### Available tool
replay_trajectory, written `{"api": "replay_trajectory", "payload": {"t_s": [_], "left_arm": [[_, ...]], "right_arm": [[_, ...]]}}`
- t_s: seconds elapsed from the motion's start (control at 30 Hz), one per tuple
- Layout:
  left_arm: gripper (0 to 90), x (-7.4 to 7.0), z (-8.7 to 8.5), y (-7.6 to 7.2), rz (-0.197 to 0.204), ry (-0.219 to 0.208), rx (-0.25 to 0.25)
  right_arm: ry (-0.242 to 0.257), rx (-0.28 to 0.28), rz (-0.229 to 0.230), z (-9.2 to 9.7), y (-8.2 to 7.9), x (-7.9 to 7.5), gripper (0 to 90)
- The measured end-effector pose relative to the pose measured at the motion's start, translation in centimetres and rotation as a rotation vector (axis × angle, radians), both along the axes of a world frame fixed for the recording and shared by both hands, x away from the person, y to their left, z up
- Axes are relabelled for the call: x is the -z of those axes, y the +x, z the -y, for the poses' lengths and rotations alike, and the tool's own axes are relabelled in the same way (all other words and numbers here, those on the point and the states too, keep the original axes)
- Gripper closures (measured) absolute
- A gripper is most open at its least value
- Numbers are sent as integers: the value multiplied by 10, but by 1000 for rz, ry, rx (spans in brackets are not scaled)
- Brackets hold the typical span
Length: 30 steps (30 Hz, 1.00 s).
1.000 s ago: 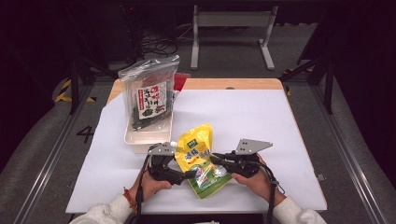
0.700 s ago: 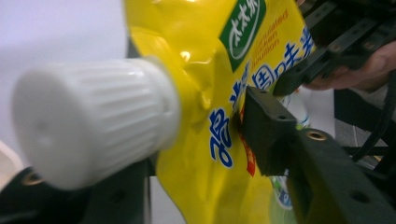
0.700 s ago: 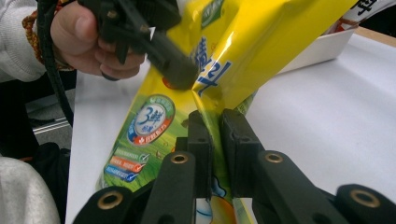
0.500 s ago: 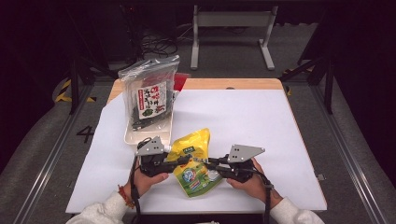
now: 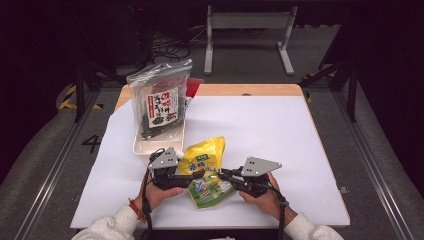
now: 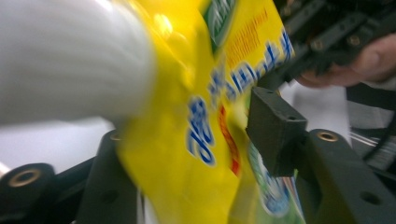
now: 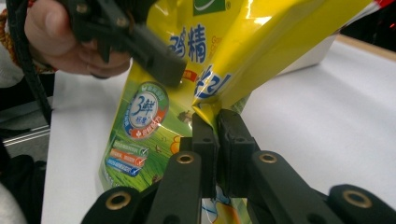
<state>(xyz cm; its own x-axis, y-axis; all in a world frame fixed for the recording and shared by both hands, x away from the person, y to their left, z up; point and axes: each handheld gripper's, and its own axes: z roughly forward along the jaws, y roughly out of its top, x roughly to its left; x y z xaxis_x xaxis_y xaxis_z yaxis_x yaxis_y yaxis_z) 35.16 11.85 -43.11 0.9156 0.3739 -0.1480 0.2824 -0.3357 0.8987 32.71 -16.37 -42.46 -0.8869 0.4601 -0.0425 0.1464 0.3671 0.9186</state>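
A yellow and green snack pouch [image 5: 205, 170] hangs just above the white table sheet, between my two grippers. My right gripper [image 5: 223, 176] is shut on the pouch's lower edge, its pads pinching a fold of the foil [image 7: 210, 105]. My left gripper [image 5: 196, 176] reaches in from the left. Its jaws have just been opening and stand apart around the pouch [image 6: 187, 116], which lies between them. In the left gripper view one pad [image 6: 275, 130] rests by the pouch's face and the other jaw is hidden behind it.
A white tray [image 5: 142, 147] stands at the back left of the sheet and holds an upright clear bag of dark seaweed [image 5: 160, 102]. The wooden table edge [image 5: 250, 90] runs along the back. The white sheet [image 5: 280, 130] spreads out to the right.
The pouch has been lifted and turned from lying flat. The left gripper closed around it and then widened again. The right gripper has kept its hold on the edge.
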Motion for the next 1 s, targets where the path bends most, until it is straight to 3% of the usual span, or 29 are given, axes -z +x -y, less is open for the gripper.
{"api": "replay_trajectory", "payload": {"t_s": [0.07,0.2,0.33,0.43,0.53,0.67,0.77,1.0], "left_arm": [[502,10,4,-4,-24,35,40],[511,10,7,-5,-25,43,28],[656,4,1,-2,-36,-13,10],[733,1,-1,-3,-40,-37,25],[788,-4,-4,-5,-9,-39,34],[794,-11,-5,-8,36,-13,44],[796,-17,-5,-11,70,0,58],[797,-23,-12,-5,83,-17,40]], "right_arm": [[10,10,10,1,0,-1,860],[16,17,1,2,2,2,861],[42,13,13,1,1,0,850],[47,9,13,2,2,-1,828],[50,10,21,2,2,-2,787],[31,15,43,0,-2,-5,748],[31,22,33,2,-3,-9,656],[31,51,21,15,-4,-17,522]]}}
